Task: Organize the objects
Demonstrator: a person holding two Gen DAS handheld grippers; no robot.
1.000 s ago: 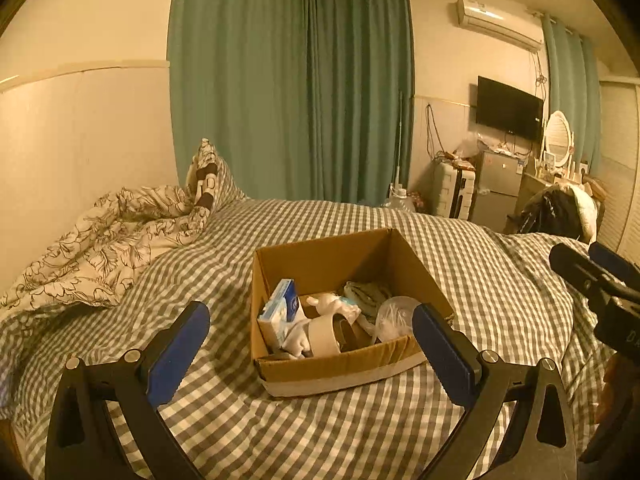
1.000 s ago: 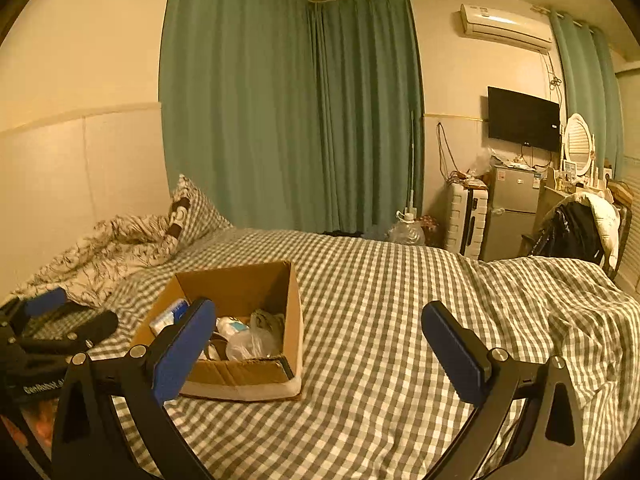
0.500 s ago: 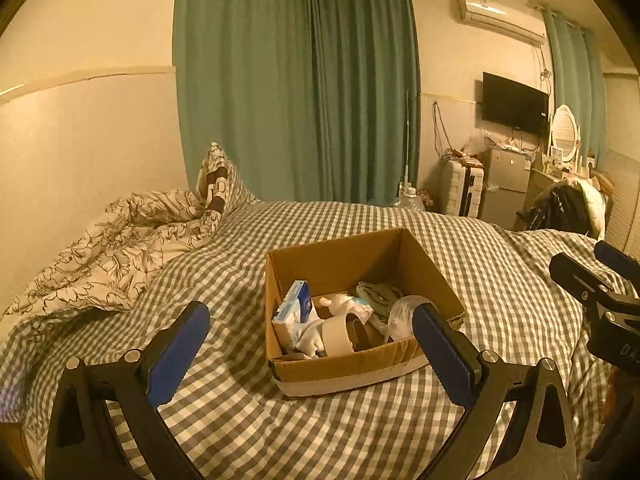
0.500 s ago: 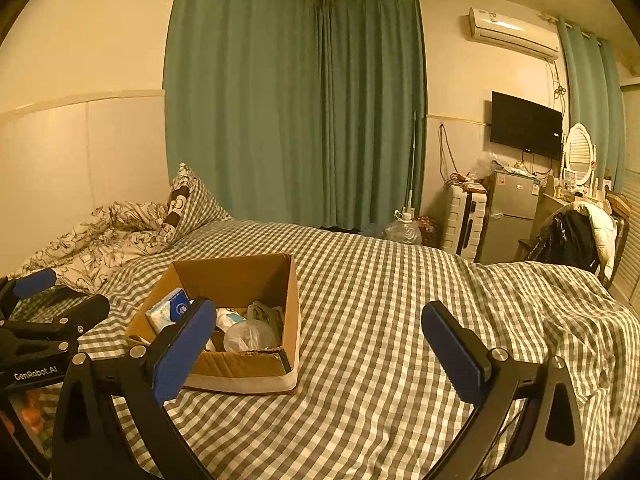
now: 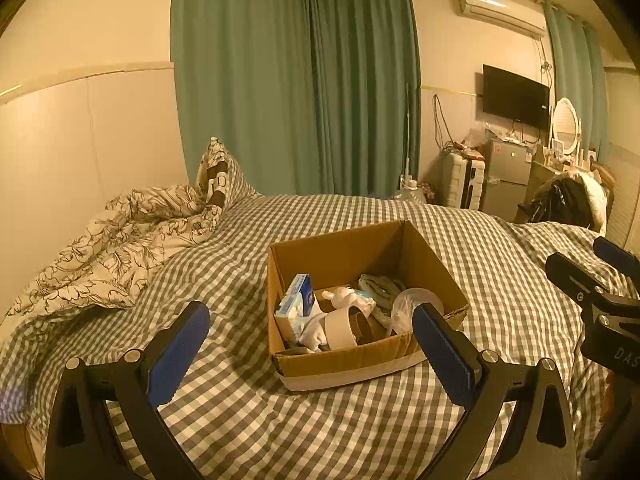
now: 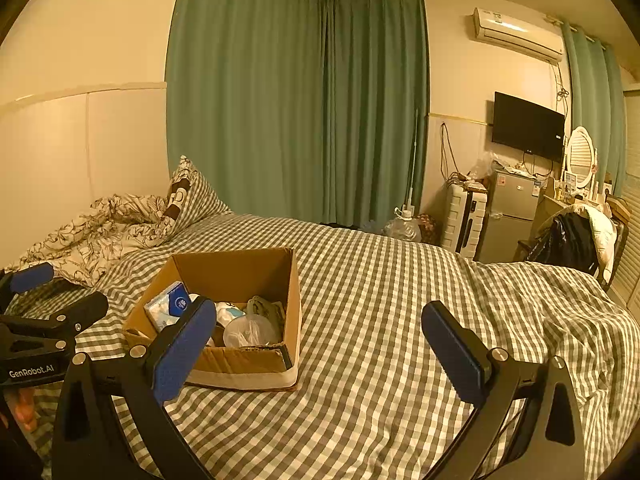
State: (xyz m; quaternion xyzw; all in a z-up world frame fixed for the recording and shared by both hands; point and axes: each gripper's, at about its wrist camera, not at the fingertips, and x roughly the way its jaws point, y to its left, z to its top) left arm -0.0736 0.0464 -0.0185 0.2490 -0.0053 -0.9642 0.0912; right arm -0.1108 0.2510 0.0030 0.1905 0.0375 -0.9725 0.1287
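Jaws of both the left gripper and right gripper are gaping empty. The box is sitting mid-bed, looking light, soft-walled; its rim likely suits gripping.

Both wrist views face the cardboard box from nearby.

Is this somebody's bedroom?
Most likely a bedroom: a wide bed under a grey-and-white checked cover, a rumpled floral-print duvet by the wall, and a black flat television mounted beside long green curtains.
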